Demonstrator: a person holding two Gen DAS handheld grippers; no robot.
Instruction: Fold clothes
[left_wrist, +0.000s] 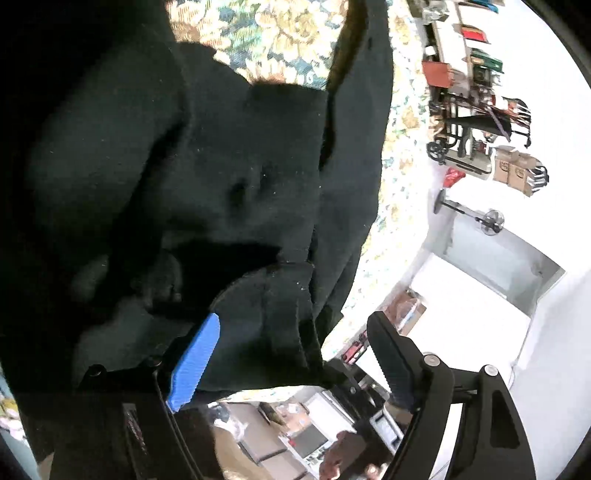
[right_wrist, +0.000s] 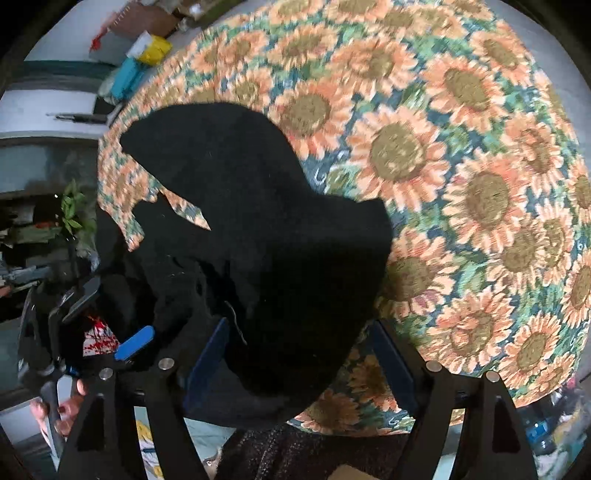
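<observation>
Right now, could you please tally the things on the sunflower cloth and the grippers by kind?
Black garment: 1
Sunflower tablecloth: 1
Grippers: 2, left gripper and right gripper, both open
Total: 4

- We cannot trace the black garment (left_wrist: 192, 177) to its left end; it runs off the left wrist view's edge.
- We lose folds and seams in its darkness (right_wrist: 258, 240).
- The sunflower cloth (right_wrist: 443, 166) looks smeared with blur.
- The hand (right_wrist: 55, 410) is half hidden behind the left gripper (right_wrist: 107, 321).
</observation>
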